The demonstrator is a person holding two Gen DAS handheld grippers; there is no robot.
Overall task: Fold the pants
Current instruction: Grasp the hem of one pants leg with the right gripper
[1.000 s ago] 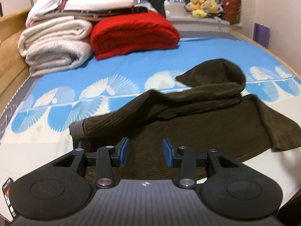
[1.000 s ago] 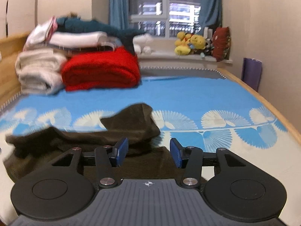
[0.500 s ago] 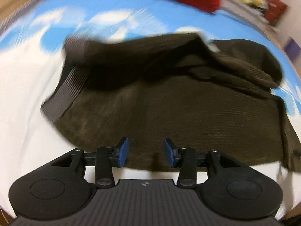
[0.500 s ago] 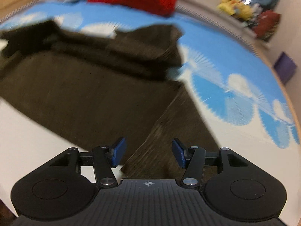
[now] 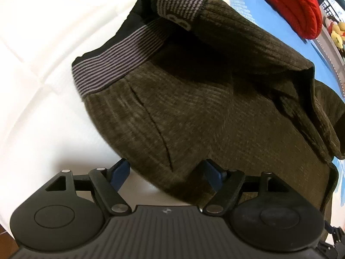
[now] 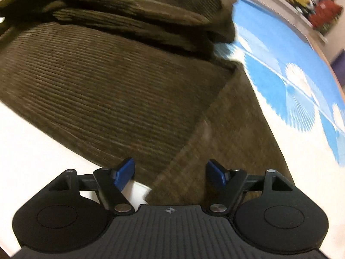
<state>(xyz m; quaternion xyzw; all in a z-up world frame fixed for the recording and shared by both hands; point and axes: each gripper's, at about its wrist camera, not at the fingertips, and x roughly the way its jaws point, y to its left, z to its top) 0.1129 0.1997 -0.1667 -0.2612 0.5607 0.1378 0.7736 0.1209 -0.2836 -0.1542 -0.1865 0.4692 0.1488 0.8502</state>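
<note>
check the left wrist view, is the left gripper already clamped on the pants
No, the left gripper is open, its blue pads spread apart with the near edge of the pants lying between them.

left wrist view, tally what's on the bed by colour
dark olive-brown: 1, the corduroy pants
red: 1, the folded blanket
total: 2
</note>
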